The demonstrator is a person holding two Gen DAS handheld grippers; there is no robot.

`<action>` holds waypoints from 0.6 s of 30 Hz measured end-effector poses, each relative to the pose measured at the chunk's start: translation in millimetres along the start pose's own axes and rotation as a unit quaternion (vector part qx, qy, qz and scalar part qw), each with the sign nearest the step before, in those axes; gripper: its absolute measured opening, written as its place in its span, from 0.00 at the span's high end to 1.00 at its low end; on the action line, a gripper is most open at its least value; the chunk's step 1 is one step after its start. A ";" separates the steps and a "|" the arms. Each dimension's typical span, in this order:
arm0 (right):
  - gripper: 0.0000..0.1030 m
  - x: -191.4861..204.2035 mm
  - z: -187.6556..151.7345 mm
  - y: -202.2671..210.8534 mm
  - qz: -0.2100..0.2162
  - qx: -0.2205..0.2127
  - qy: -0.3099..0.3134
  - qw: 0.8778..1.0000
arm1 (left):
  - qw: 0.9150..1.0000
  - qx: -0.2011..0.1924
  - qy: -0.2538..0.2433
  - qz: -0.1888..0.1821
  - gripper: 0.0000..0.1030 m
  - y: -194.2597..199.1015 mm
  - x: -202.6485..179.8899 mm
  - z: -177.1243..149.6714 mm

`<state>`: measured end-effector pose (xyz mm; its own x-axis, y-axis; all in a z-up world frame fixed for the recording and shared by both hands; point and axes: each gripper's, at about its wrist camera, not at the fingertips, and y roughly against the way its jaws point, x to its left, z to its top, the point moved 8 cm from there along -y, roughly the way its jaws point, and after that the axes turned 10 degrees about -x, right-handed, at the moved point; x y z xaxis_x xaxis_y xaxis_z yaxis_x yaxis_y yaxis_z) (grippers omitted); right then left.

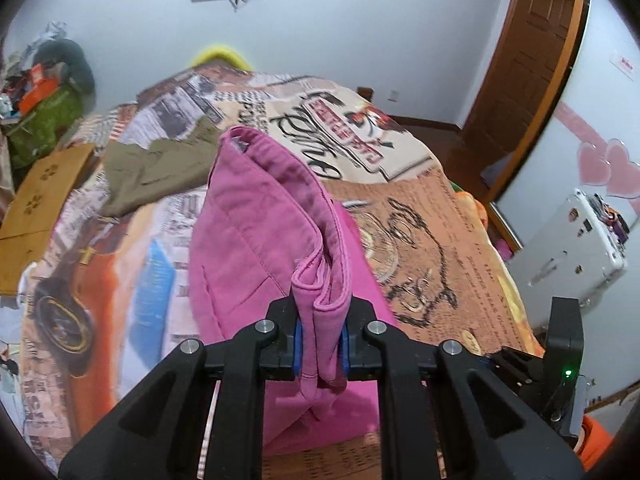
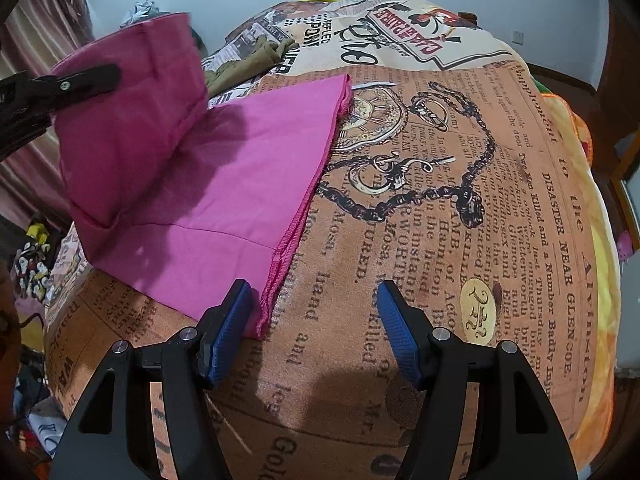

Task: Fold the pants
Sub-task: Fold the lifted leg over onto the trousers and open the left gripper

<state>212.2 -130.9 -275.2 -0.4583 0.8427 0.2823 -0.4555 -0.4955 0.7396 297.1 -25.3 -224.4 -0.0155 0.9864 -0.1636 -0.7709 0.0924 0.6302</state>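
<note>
The pink pants (image 1: 248,232) lie partly on the printed bedspread (image 1: 440,240). My left gripper (image 1: 322,336) is shut on a bunched, folded edge of them, and the cloth rises from the bed to its blue pads. In the right wrist view the lifted part of the pants (image 2: 132,120) stands up at the left with a left finger (image 2: 80,80) against it, while the rest lies flat (image 2: 240,184). My right gripper (image 2: 316,320) is open just above the bedspread (image 2: 440,240). Its left pad is beside the pants' near corner and nothing is between the pads.
An olive garment (image 1: 160,168) lies crumpled further back on the bed, beside a brown cardboard sheet (image 1: 40,200). A pile of bags and clutter (image 1: 44,96) is at the far left. A wooden door (image 1: 528,60) and a white device (image 1: 572,240) stand to the right.
</note>
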 end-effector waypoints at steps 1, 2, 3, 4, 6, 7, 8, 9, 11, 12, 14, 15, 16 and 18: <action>0.41 0.0 0.0 0.1 0.000 0.000 0.000 1.000 | 1.000 0.005 0.001 -0.005 0.87 -2.3 -3.0 -2.2; 0.41 0.0 -0.1 0.1 0.000 0.000 0.000 1.000 | 1.000 0.010 0.001 -0.010 0.87 -4.7 -5.8 -3.9; 0.41 0.4 0.1 -0.3 0.000 0.000 -0.001 1.000 | 1.000 0.017 0.002 -0.016 0.87 -7.8 -9.5 -6.3; 0.41 0.5 0.2 -0.6 0.000 -0.001 -0.001 1.000 | 0.999 0.024 0.001 -0.023 0.87 -10.7 -13.8 -9.4; 0.41 0.7 0.3 -0.9 0.001 -0.001 -0.002 1.000 | 0.999 0.037 -0.003 -0.034 0.87 -16.9 -21.3 -15.6; 0.40 0.6 0.5 -1.1 0.001 -0.002 -0.002 1.000 | 0.998 0.042 -0.005 -0.036 0.87 -19.6 -24.2 -18.1; 0.40 0.5 0.6 -1.2 0.002 -0.002 -0.002 1.000 | 0.998 0.052 -0.009 -0.041 0.87 -23.7 -28.0 -22.4; 0.40 0.4 0.6 -1.2 0.001 -0.002 -0.002 1.000 | 0.997 0.058 -0.011 -0.043 0.87 -25.6 -29.8 -25.0; 0.40 0.6 0.7 -1.4 0.001 -0.002 -0.002 1.000 | 0.996 0.073 -0.020 -0.046 0.87 -32.3 -35.3 -32.8; 0.40 0.4 0.6 -1.3 0.001 -0.002 -0.002 1.000 | 0.995 0.083 -0.026 -0.045 0.87 -36.6 -38.0 -38.7; 0.40 0.5 0.6 -1.3 0.001 -0.002 -0.002 1.000 | 0.994 0.095 -0.035 -0.043 0.87 -41.6 -41.0 -45.6; 0.40 0.5 0.6 -1.3 0.001 -0.002 -0.002 1.000 | 0.993 0.101 -0.041 -0.041 0.87 -45.0 -43.4 -49.6; 0.40 0.7 0.8 -1.5 0.001 -0.002 -0.002 1.000 | 0.993 0.104 -0.045 -0.041 0.87 -46.8 -45.0 -51.8; 0.40 0.6 0.8 -1.5 0.001 -0.001 -0.002 1.000 | 0.992 0.112 -0.049 -0.042 0.87 -50.0 -48.0 -55.8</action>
<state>213.3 -129.5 -275.7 -0.4566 0.8426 0.2856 -0.4570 -0.4975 0.7373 300.9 -84.9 -290.4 0.1140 0.9814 -0.1547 -0.6057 0.1921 0.7722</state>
